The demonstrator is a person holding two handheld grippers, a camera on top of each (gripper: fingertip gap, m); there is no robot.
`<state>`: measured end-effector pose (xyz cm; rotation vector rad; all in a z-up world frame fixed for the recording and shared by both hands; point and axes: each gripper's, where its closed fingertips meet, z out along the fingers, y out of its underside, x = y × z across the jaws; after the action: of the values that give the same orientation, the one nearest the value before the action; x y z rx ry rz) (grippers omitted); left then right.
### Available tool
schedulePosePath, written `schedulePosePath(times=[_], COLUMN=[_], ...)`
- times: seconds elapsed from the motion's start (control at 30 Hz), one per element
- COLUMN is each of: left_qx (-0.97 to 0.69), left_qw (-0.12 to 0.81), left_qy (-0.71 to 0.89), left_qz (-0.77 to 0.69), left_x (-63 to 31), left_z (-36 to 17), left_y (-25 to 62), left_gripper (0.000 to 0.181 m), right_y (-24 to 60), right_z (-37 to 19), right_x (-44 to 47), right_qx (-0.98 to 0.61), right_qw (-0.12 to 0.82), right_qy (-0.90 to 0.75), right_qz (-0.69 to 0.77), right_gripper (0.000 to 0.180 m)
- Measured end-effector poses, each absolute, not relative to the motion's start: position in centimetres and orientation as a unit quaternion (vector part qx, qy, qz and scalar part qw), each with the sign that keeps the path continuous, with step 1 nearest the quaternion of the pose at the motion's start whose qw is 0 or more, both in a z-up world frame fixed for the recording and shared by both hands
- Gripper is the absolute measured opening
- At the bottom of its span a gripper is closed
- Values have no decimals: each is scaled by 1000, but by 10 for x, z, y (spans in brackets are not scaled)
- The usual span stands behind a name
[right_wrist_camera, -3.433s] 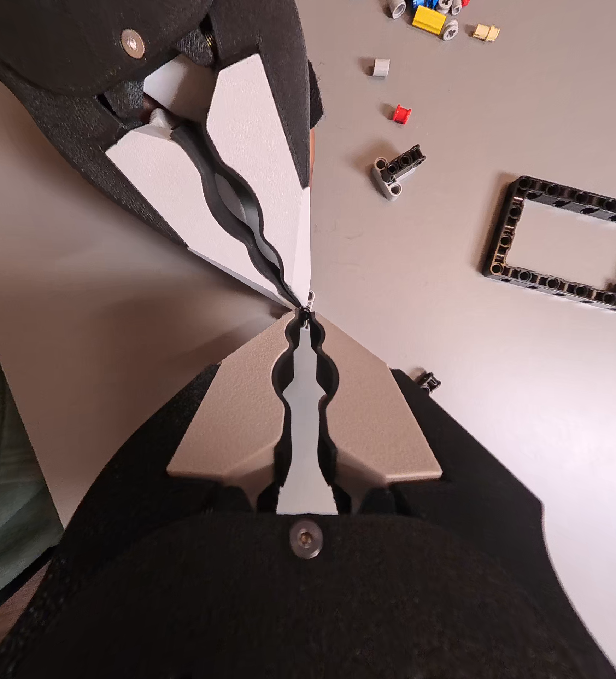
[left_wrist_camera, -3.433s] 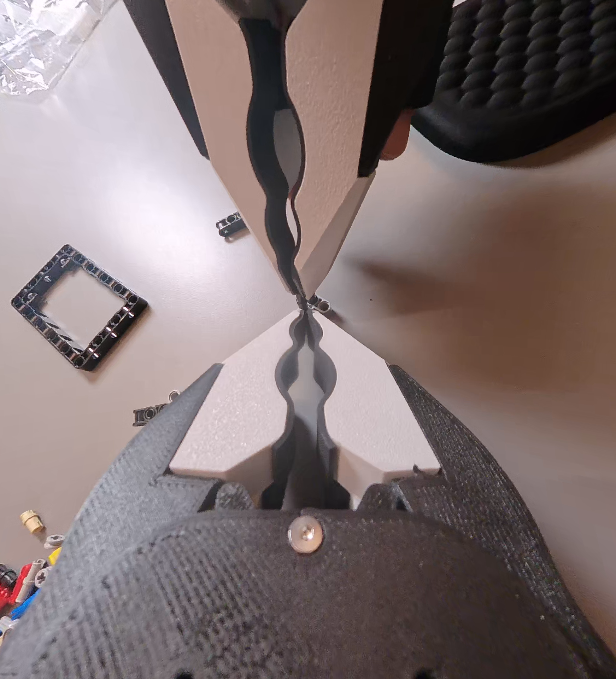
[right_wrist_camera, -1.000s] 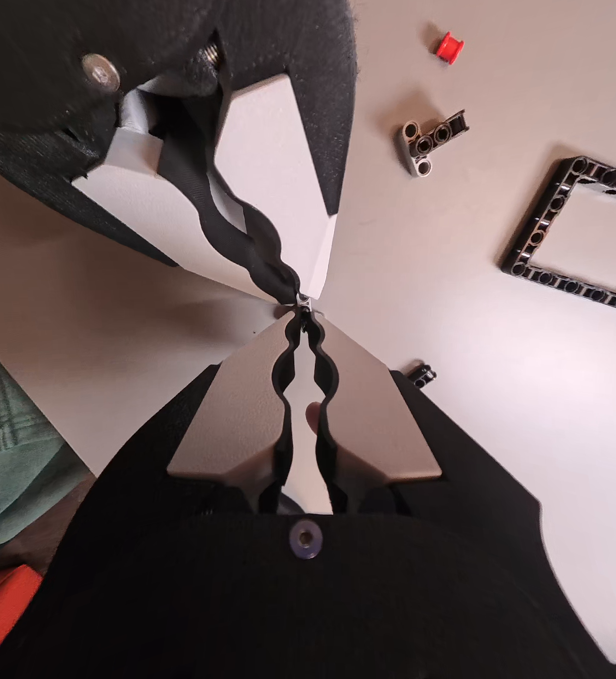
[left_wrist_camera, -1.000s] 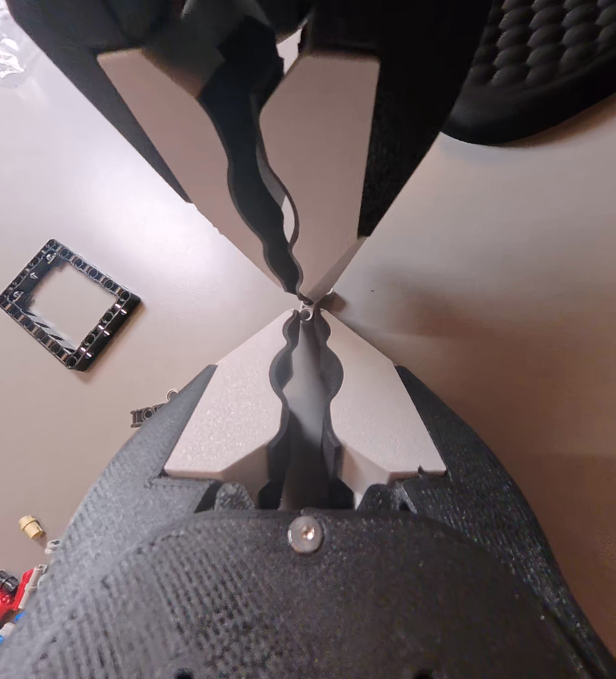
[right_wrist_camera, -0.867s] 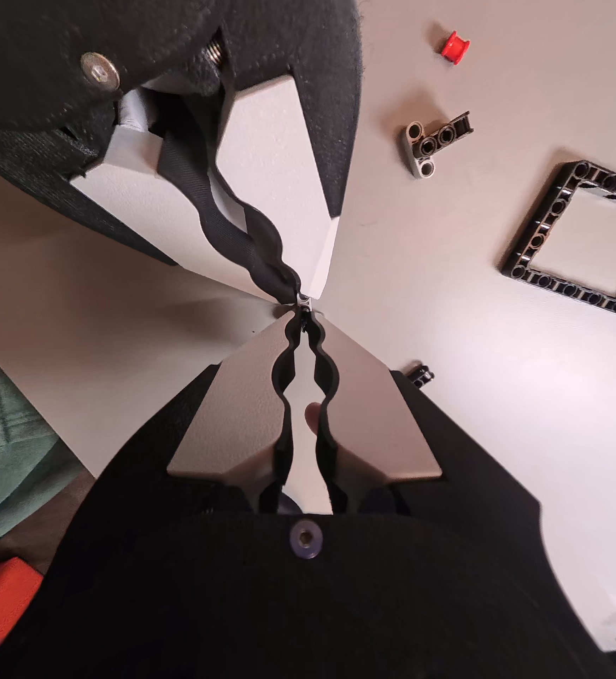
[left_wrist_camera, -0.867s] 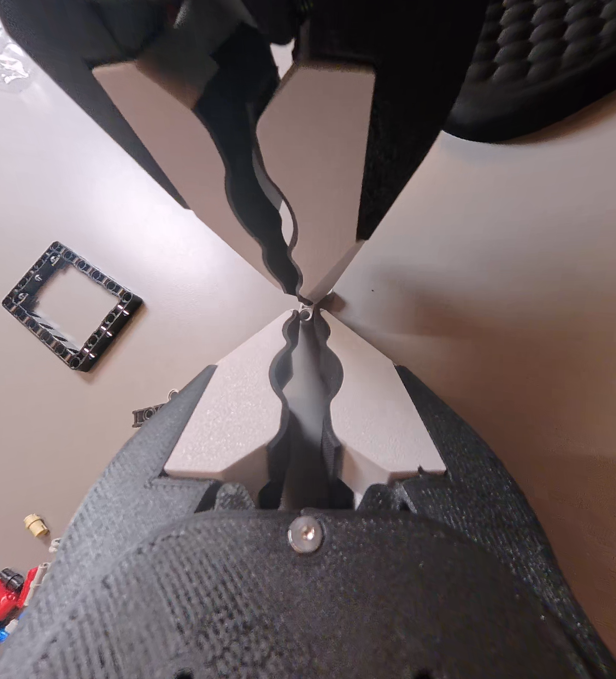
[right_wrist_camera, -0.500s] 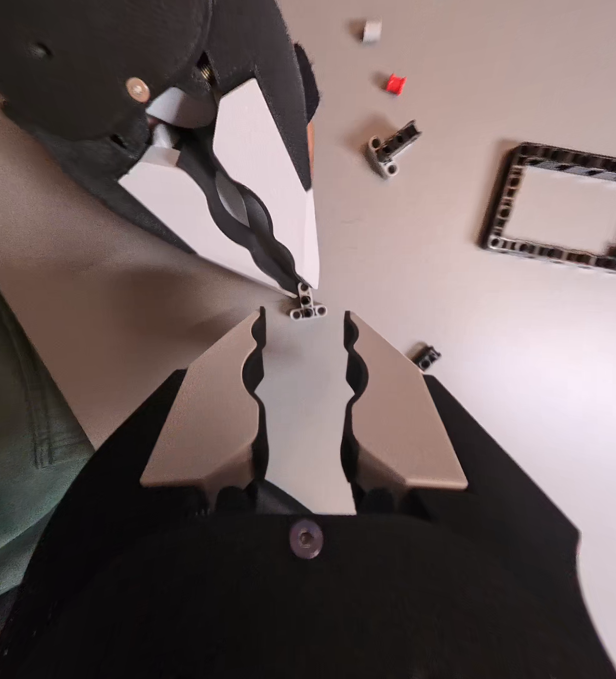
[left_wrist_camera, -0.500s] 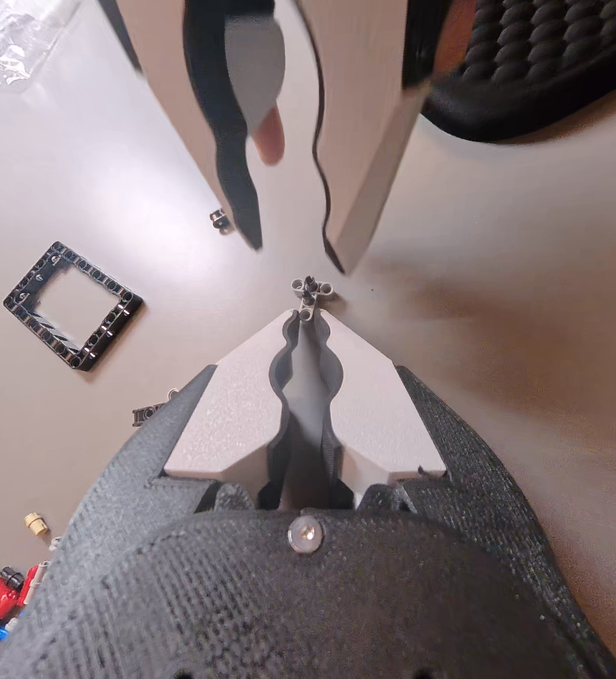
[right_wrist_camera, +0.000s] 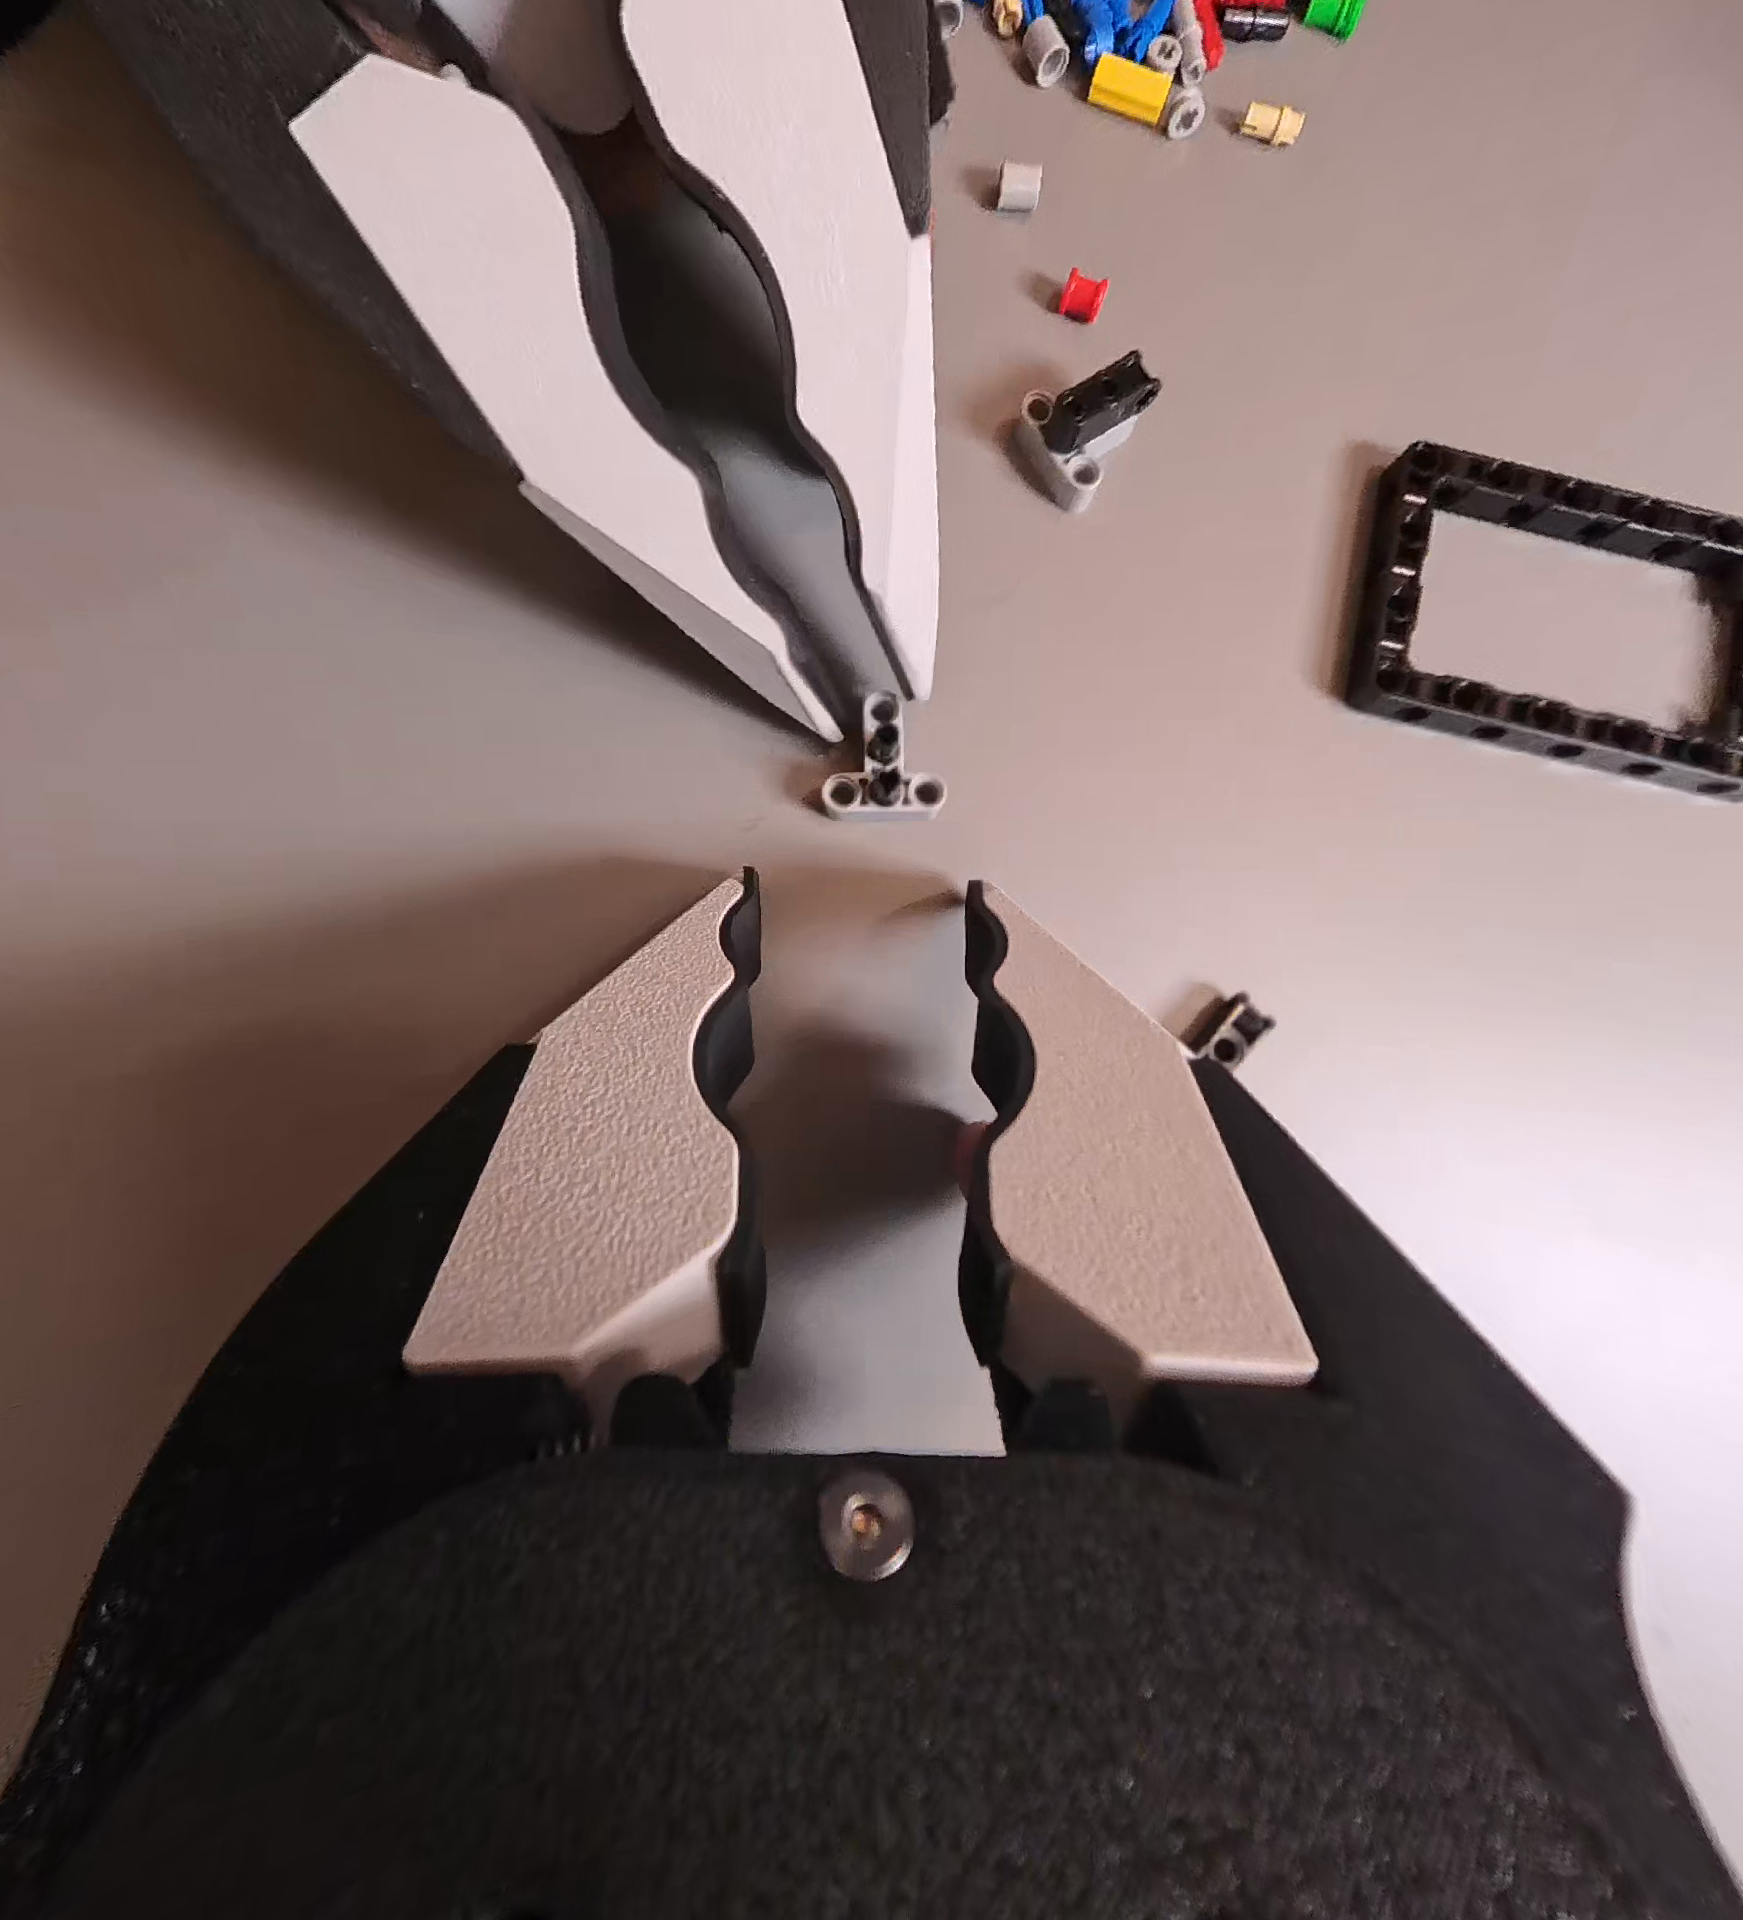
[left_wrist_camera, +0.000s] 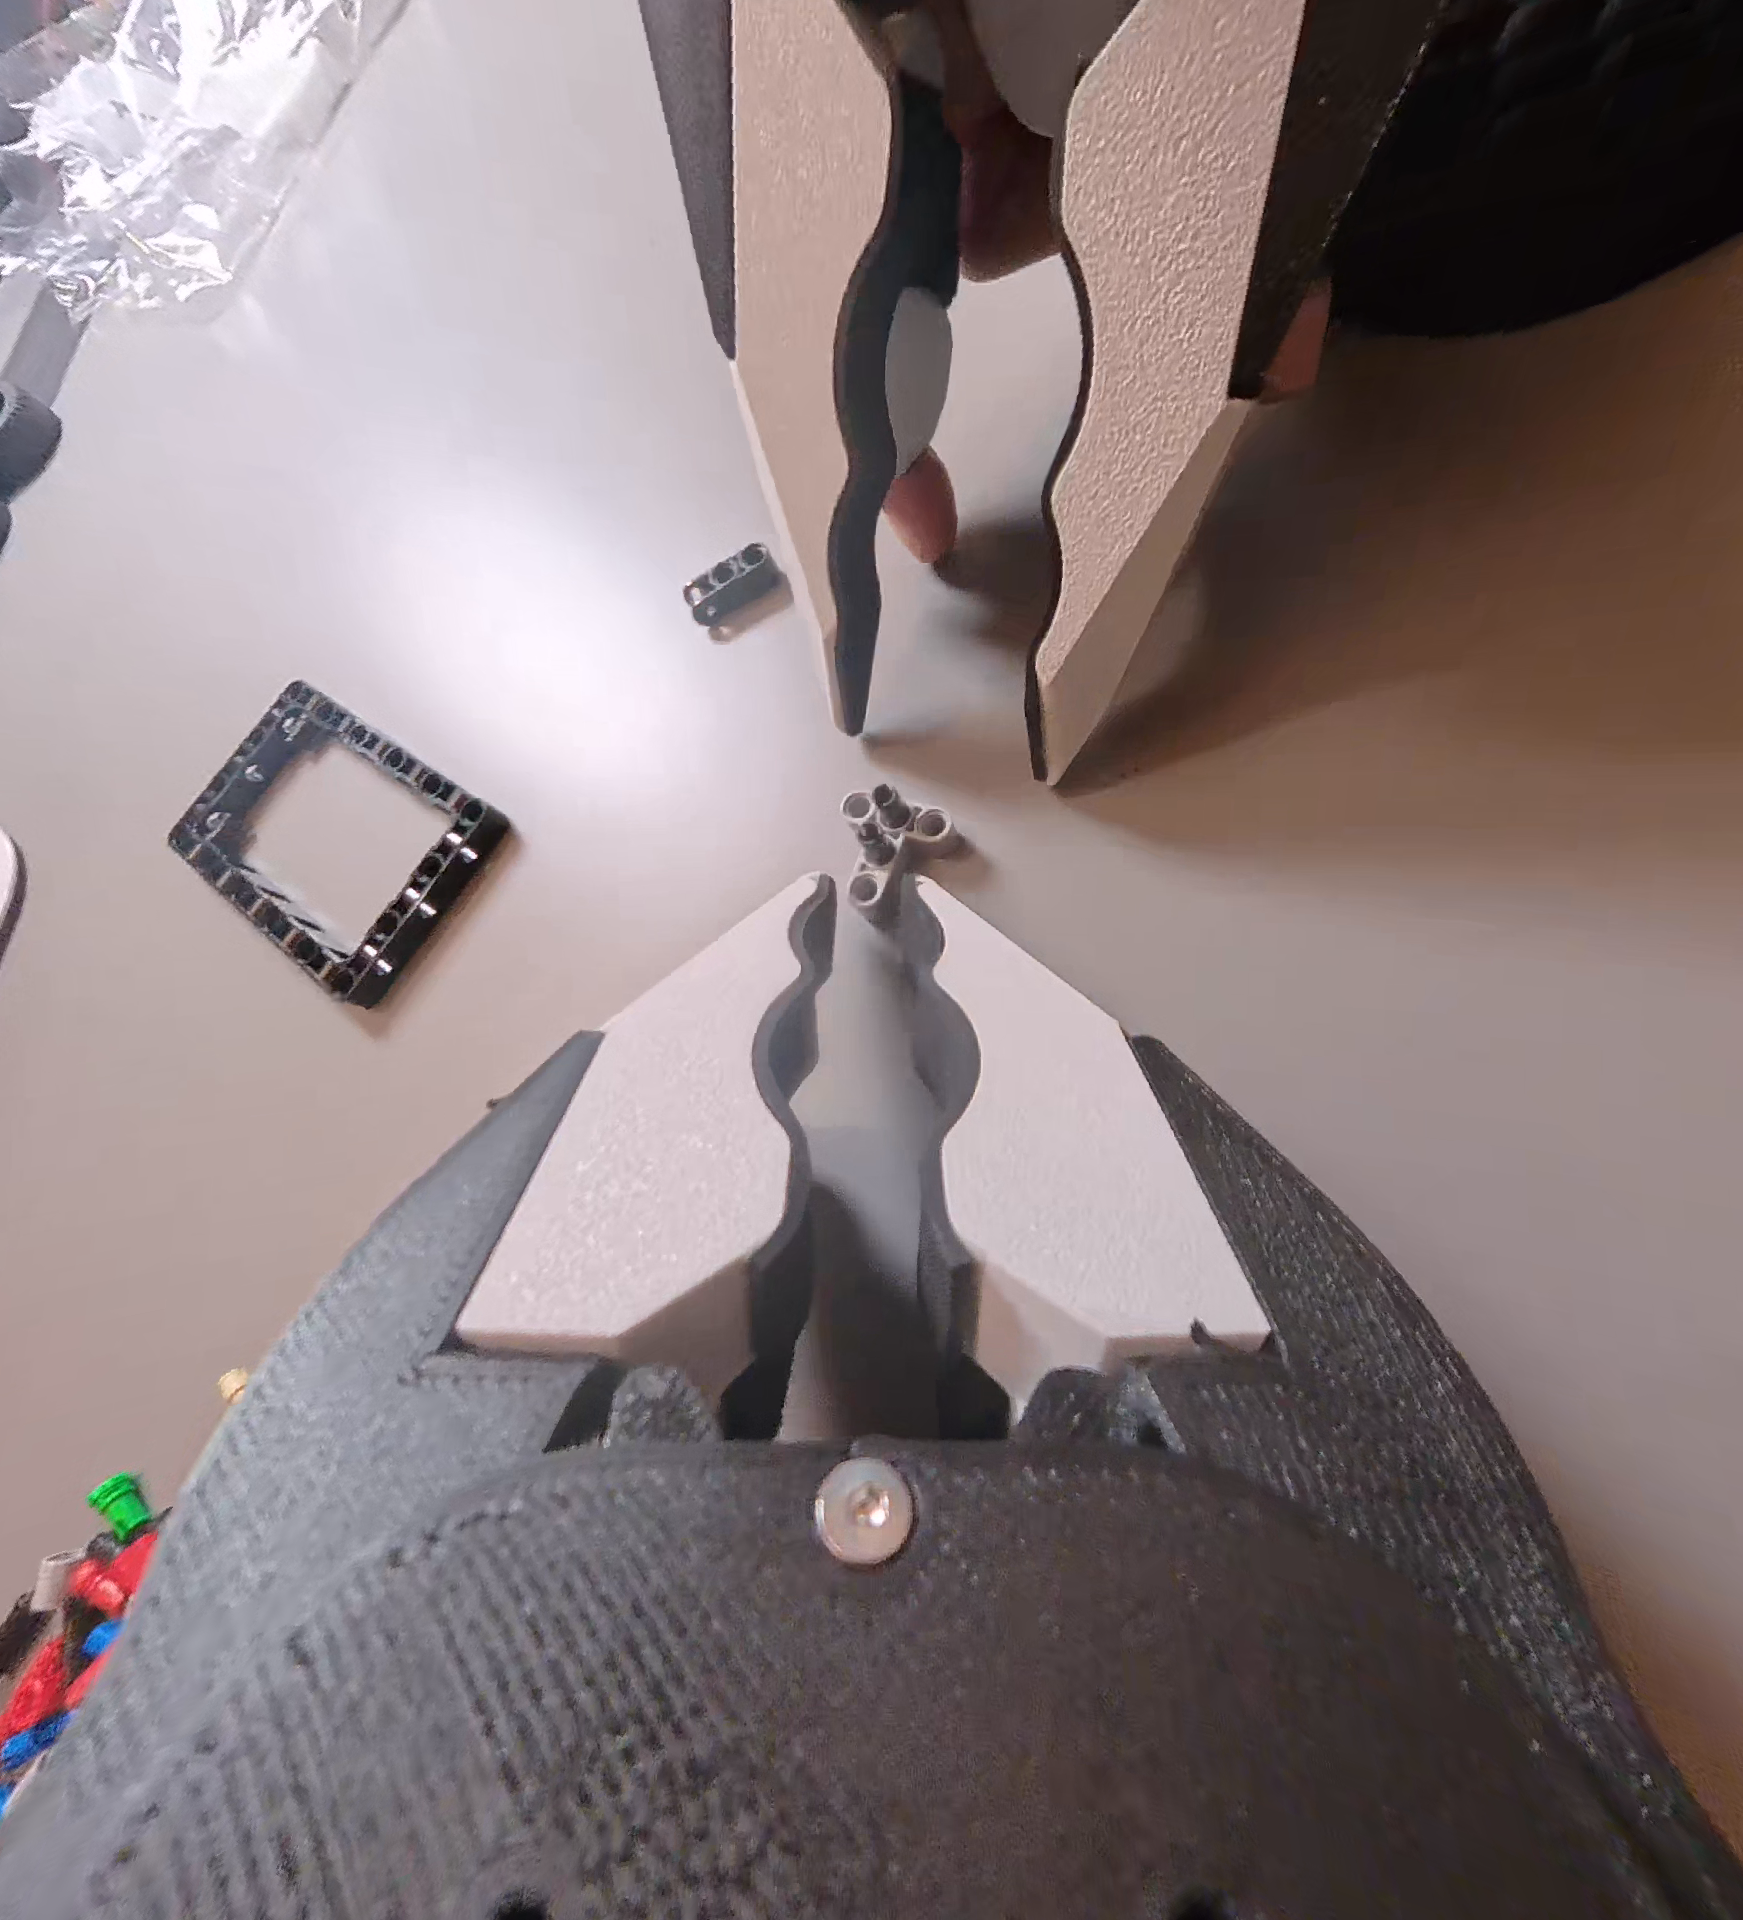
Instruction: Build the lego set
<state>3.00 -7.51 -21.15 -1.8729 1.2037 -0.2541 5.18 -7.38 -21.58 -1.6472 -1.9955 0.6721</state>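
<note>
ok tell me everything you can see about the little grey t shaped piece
The grey T-shaped piece is a small plastic beam with round holes: a short crossbar and a stem. Black pins sit in two of its holes, one in the stem and one at the centre of the crossbar. The left tool pinches the end of its stem, crossbar pointing away, close above the beige table. The right tool is open and apart from it, just short of the crossbar.

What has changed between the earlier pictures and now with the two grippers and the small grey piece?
The right hand-held gripper opened, released the grey T-shaped piece and drew back. The left hand-held gripper remains shut on that piece, now carrying black pins. The black frame on the table stayed where it was.
</note>
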Motion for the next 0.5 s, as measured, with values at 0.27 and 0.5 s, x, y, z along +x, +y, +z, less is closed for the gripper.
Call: schedulePosePath(times=[0.27,0.5], left_qx=[-767,-773], left_qw=[445,440], left_qy=[451,441], left_qz=[-99,-125], left_x=[14,10], left_z=[-208,-206], left_y=[-64,-68], left_gripper=[11,10], right_y=[-80,-63], right_z=[-213,-201], right_x=[37,58], right_qx=[-566,-579], right_qw=[233,245], right_qy=[-743,-716], right_qz=[269,303], right_gripper=[26,27])
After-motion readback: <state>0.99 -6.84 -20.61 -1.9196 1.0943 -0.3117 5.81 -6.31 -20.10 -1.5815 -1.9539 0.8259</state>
